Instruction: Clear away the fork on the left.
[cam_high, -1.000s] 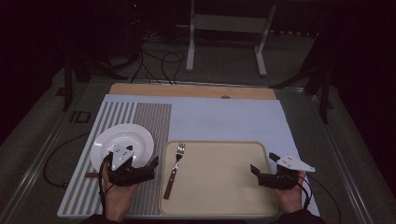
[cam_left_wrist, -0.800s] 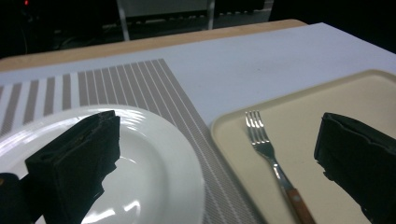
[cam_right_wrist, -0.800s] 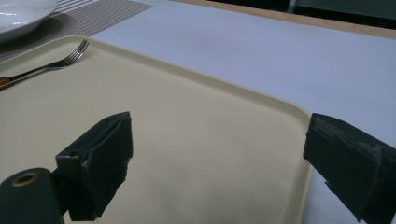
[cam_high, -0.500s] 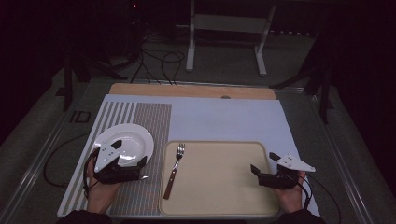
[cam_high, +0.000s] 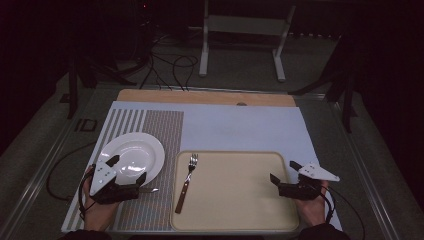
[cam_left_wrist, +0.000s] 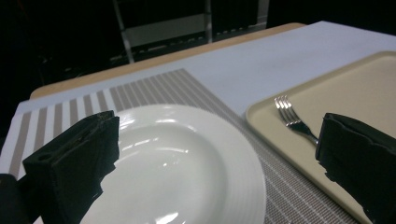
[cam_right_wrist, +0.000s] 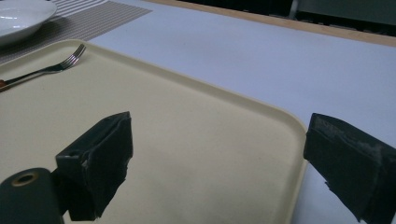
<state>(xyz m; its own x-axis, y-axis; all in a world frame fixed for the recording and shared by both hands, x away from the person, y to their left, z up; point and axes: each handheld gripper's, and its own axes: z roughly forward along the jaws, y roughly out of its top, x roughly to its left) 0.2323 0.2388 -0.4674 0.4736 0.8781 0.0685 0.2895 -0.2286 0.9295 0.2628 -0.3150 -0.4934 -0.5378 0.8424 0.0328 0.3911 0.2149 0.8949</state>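
Left gripper (cam_high: 126, 169): jaws wide, holding nothing, at near rim of white plate (cam_high: 131, 157) on striped mat (cam_high: 160, 130) | Right gripper (cam_high: 285, 171): jaws wide, empty, over right edge of tray (cam_high: 235, 192) | Fork (cam_high: 187, 175): on tray, left side.

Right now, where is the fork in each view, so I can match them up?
High view: the fork lies on the left part of the tray, tines away.
Left gripper view: fork at right, on the tray.
Right gripper view: fork at upper left.
Shared landmark: the white plate beside the tray.
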